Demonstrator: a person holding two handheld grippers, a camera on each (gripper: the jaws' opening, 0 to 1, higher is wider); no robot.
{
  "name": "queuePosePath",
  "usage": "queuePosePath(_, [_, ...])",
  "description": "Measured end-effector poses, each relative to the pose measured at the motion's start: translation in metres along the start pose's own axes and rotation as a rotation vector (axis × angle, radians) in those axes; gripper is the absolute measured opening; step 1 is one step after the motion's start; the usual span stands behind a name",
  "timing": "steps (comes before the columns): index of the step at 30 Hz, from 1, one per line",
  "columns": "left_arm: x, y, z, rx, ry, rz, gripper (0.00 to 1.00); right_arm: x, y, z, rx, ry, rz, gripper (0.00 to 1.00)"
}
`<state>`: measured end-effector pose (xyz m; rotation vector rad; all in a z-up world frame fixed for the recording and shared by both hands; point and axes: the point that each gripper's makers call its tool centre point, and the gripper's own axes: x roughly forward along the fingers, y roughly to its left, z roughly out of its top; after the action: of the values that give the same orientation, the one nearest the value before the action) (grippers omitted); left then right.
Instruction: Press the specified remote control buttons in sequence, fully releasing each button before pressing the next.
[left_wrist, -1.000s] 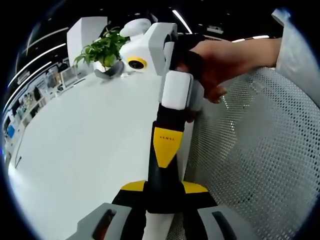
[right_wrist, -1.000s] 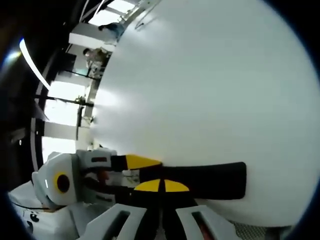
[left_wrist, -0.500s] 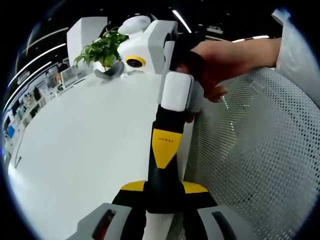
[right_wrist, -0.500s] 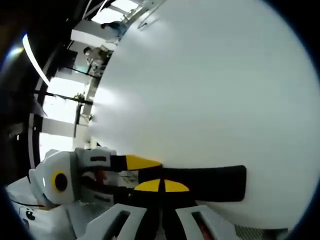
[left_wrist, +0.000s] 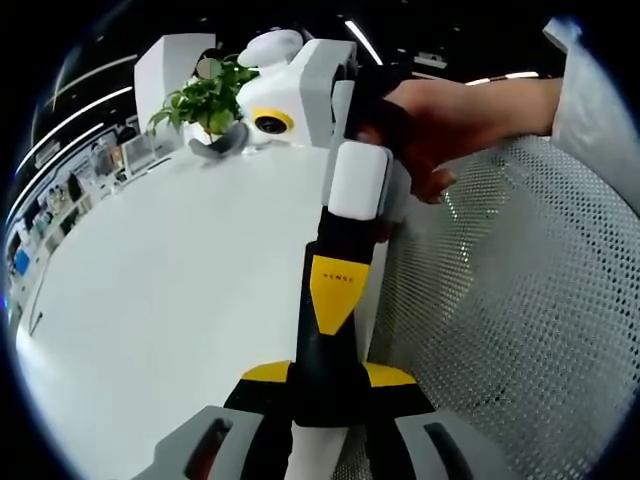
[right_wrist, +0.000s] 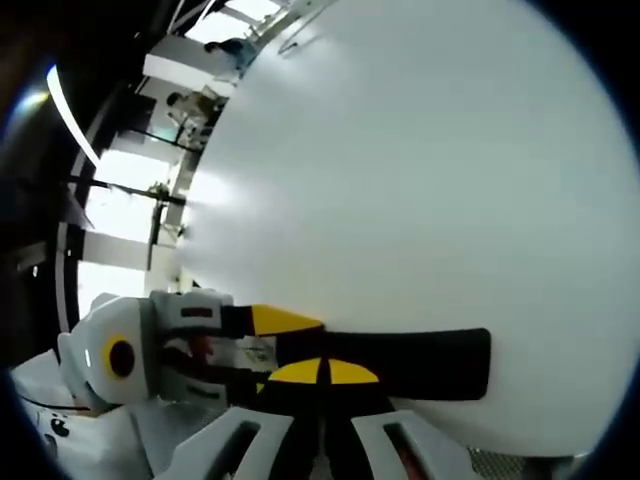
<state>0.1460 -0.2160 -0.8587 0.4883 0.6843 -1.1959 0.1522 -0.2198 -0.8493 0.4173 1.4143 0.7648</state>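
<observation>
A black remote control (left_wrist: 328, 385) stands out lengthwise from between my left gripper's (left_wrist: 330, 420) jaws, which are shut on its near end. My right gripper (left_wrist: 335, 320), held by a hand (left_wrist: 450, 120), comes down from the top with its yellow-tipped fingers (left_wrist: 336, 285) together, the tip resting on the remote's upper face. In the right gripper view the remote (right_wrist: 420, 360) lies crosswise over the white table (right_wrist: 420, 170). The left gripper (right_wrist: 290, 335) clamps its left end, and my right gripper (right_wrist: 322, 375) is shut against its near edge. The buttons are hidden.
A potted plant (left_wrist: 205, 100) stands at the far end of the white table (left_wrist: 170, 290). A white perforated mesh surface (left_wrist: 520, 310), probably a chair, lies along the table's right edge. Far-off people (right_wrist: 185, 105) stand in a bright hall.
Hardly anything: the right gripper's body has shifted very slightly, and its tip stays at the same spot on the remote. The left gripper keeps its hold.
</observation>
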Motion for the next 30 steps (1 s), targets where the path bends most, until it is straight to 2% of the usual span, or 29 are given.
queuePosePath(8, [0.0, 0.0, 0.0, -0.001, -0.002, 0.0, 0.25, 0.001, 0.0, 0.001, 0.01, -0.005, -0.004, 0.0])
queuePosePath(13, [0.0, 0.0, 0.0, 0.003, 0.0, -0.003, 0.25, 0.002, 0.0, 0.003, -0.022, -0.01, -0.024, 0.0])
queuePosePath(23, [0.0, 0.0, 0.0, 0.002, 0.0, -0.002, 0.25, 0.0, 0.001, 0.002, -0.041, -0.001, -0.019, 0.0])
queuePosePath(26, [0.0, 0.0, 0.0, 0.002, 0.0, -0.002, 0.25, -0.006, 0.0, 0.009, -0.091, -0.05, -0.048, 0.0])
queuePosePath(30, [0.0, 0.0, 0.0, 0.0, -0.001, -0.001, 0.25, -0.017, 0.001, 0.02, -0.082, -0.121, -0.033, 0.0])
